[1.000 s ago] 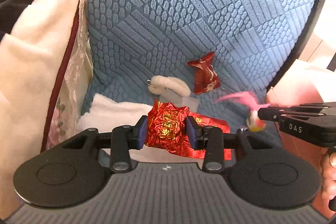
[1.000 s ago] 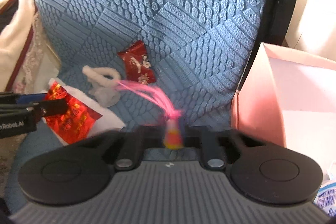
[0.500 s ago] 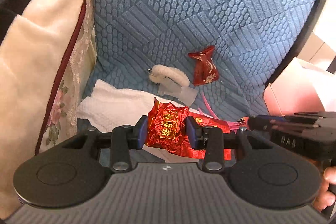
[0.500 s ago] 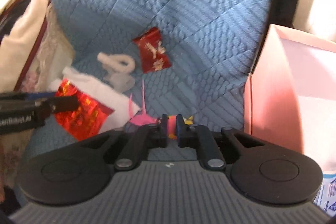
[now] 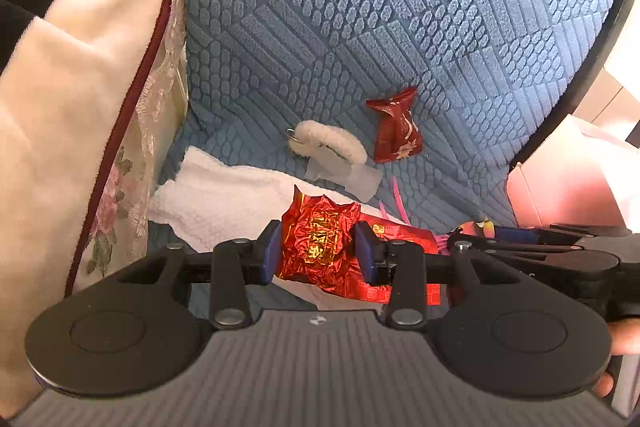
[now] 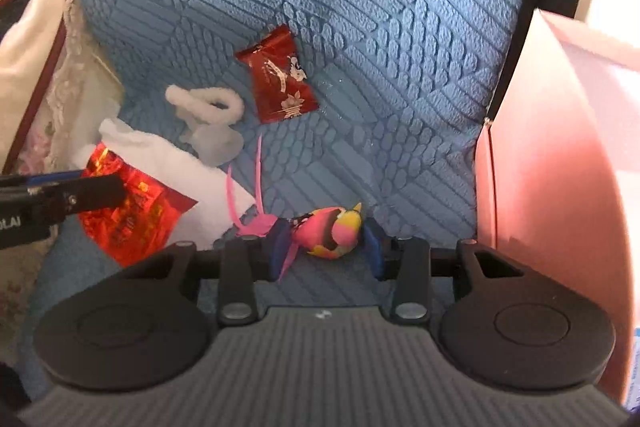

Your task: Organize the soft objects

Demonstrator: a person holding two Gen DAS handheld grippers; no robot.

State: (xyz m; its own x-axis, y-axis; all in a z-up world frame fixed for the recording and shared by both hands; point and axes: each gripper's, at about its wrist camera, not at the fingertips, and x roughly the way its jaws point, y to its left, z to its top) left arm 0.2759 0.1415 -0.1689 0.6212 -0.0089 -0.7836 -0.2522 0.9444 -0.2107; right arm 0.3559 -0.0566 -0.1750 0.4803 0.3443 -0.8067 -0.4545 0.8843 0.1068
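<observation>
Blue quilted fabric covers the chair seat (image 5: 400, 27) on which everything lies. A crumpled red foil packet (image 5: 316, 239) is clamped between the 2 blue pads of the left hand-held gripper (image 5: 316, 251); both pads press against its sides, and its lower part hangs toward the seat's front edge over a white towel (image 5: 224, 195). The towel is spread along the seat's left side, beside a cream blanket with a dark red border (image 5: 60, 107).

The jaws of the right hand-held gripper (image 6: 326, 245) have just been opening. A pink and yellow toy (image 6: 332, 229) sits on the seat between its 2 pads, near the front edge; the right pad stands clear of it, while contact on the left side cannot be told. Thin pink strands (image 6: 258, 171) trail from the toy toward the seat's middle, crossing the towel's corner.

Farther back, near the seat's middle, a dark red sachet (image 6: 280, 75) lies flat, apart from the rest. Just left of it a fluffy white loop (image 6: 208, 103) rests against a clear pouch (image 6: 216, 143), which touches the towel's rear edge.

A pink box (image 6: 560, 147) stands against the seat's right edge. Part of a hand (image 5: 620, 343) is seen behind the right hand-held gripper in the left wrist view.
</observation>
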